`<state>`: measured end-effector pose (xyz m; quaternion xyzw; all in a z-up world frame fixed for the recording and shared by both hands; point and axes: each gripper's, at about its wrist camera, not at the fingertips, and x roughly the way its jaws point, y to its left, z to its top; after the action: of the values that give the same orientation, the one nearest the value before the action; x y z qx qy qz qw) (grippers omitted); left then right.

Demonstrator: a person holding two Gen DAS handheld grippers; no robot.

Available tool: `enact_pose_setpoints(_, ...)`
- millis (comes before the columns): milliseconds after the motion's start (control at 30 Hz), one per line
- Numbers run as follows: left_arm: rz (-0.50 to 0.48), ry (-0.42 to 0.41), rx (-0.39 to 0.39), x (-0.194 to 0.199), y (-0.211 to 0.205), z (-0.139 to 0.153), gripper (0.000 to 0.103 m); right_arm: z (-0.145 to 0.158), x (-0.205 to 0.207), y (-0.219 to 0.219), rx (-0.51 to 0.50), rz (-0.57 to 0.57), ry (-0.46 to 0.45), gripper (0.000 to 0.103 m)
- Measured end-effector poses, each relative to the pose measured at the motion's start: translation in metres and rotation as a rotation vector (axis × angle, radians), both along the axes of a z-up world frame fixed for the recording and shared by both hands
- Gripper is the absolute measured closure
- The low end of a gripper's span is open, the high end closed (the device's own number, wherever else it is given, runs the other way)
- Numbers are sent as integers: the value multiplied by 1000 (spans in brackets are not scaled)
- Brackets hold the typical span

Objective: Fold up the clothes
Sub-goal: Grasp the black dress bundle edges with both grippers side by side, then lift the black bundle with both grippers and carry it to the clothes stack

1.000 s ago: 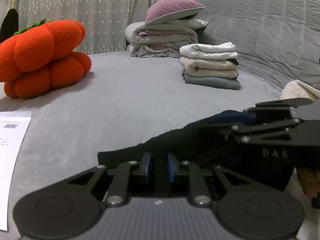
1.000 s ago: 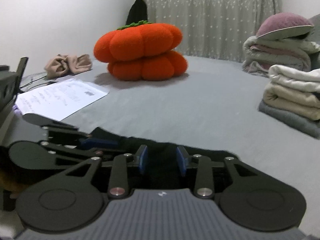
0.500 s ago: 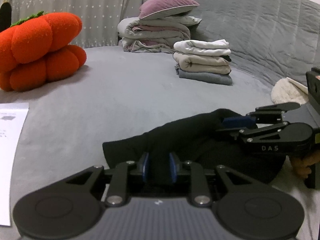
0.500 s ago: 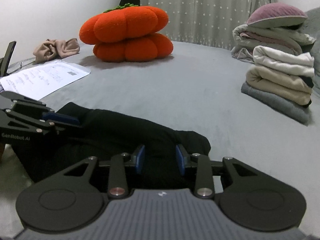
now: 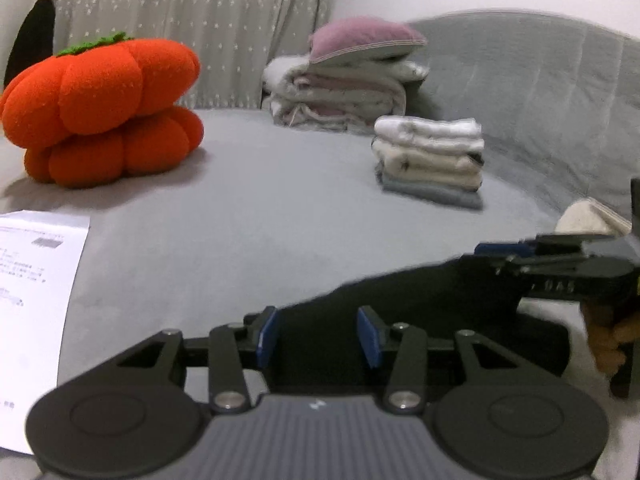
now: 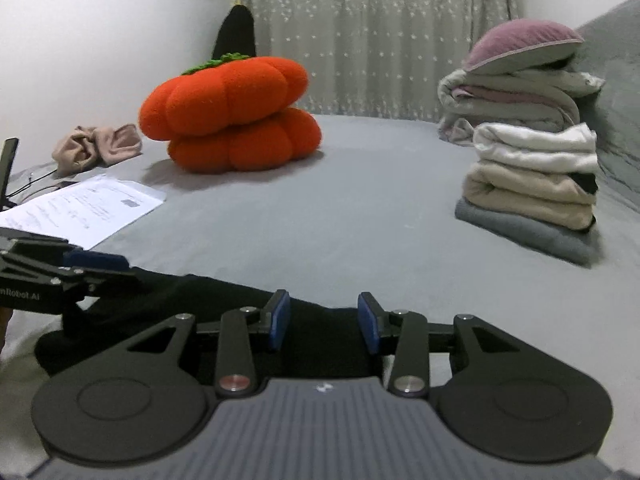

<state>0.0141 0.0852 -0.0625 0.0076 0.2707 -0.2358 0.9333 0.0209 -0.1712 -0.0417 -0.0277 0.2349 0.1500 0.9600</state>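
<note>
On the grey bed (image 5: 280, 220), a stack of folded clothes (image 5: 430, 160) waits far right. The black garment (image 5: 400, 300) lies near, seemingly folded. The left gripper (image 5: 318, 336) and right gripper (image 6: 324, 322) are opening, cloth between their pads, probably released.

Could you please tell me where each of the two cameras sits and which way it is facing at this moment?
Left wrist: sits on the left gripper, looking forward along its opening fingers across the grey bed and the black garment between them; the right gripper and a hand show at right.
Right wrist: sits on the right gripper, jaws opening over the same garment, facing the curtain; the left gripper shows at left.
Shared: orange pumpkin cushion, folded clothes stack, paper sheet, bedding pile.
</note>
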Motion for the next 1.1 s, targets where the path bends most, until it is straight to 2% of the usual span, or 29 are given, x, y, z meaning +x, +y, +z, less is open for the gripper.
enact_pose_setpoints(100,-19,14,77,1,-7,-12,58,-9,4,1,-17,5,42,63)
enact_pose_setpoints(200,-21,15,85,2,-7,-13,58,-21,9,3,-51,6,87,62)
enact_pose_setpoints(300,-11,35,61,3,-3,-7,56,-15,8,3,-43,3,101,61)
enact_pose_setpoints(400,44,85,-19,4,9,3,51,-1,6,-13,56,-10,120,60)
enact_pose_setpoints(500,86,152,-169,2,30,16,49,15,3,-36,174,-29,153,56)
enact_pose_setpoints(633,138,258,-370,4,57,22,44,21,2,-61,311,-50,279,55)
enact_pose_setpoints(733,172,385,-483,10,72,14,44,15,3,-76,425,-86,411,55)
enact_pose_setpoints(933,196,613,-611,17,81,-19,50,-4,5,-98,685,-132,651,54)
enact_pose_setpoints(1000,193,649,-623,18,78,-27,52,-10,7,-103,753,-137,722,54)
enact_pose_setpoints(1100,188,671,-631,19,74,-33,52,-16,9,-109,819,-159,756,55)
